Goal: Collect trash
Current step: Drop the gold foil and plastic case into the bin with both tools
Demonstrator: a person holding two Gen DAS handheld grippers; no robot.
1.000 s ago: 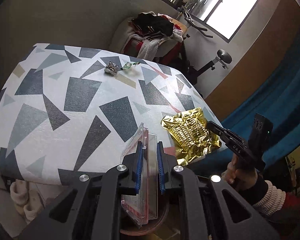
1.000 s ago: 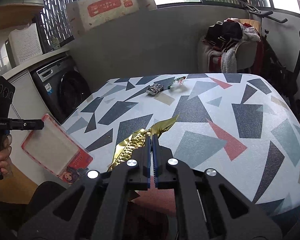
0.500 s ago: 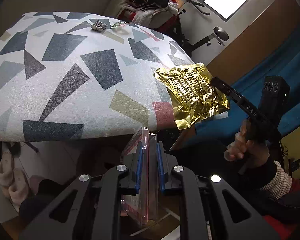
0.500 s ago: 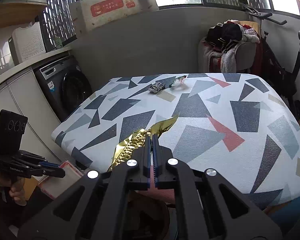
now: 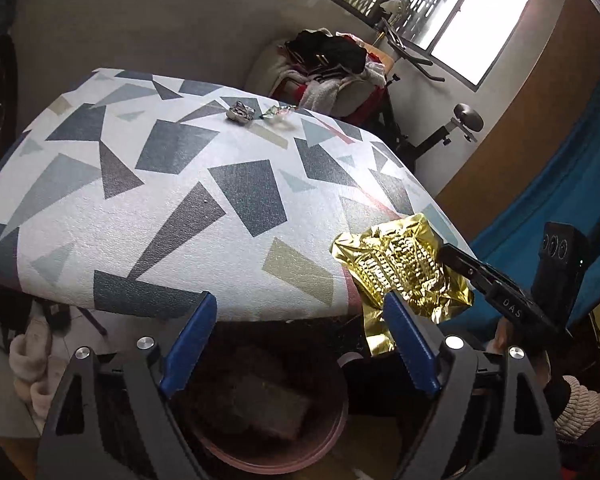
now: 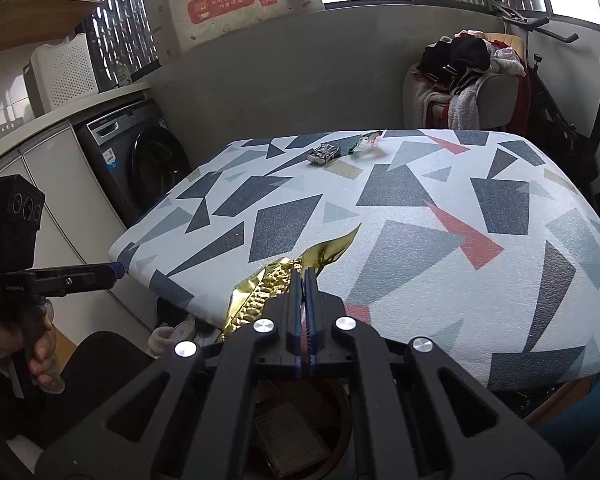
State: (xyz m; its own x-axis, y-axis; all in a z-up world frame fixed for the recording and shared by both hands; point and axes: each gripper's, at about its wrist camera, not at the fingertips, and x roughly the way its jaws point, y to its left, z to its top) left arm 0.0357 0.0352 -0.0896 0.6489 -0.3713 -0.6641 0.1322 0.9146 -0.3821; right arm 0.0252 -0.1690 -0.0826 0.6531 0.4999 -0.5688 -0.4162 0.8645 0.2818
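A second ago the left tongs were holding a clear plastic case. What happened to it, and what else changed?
The left tongs opened and let the case go; a flat shape that may be it lies in the bin below them. The right tongs stayed shut on the gold wrapper at the table edge. The two small wrappers at the far side did not move.

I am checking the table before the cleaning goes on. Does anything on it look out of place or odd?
Two small bits of litter lie at the far edge of the table: a crumpled silver wrapper and a green wrapper beside it. The gold foil wrapper hangs crumpled over the near edge, pinched in the right gripper.
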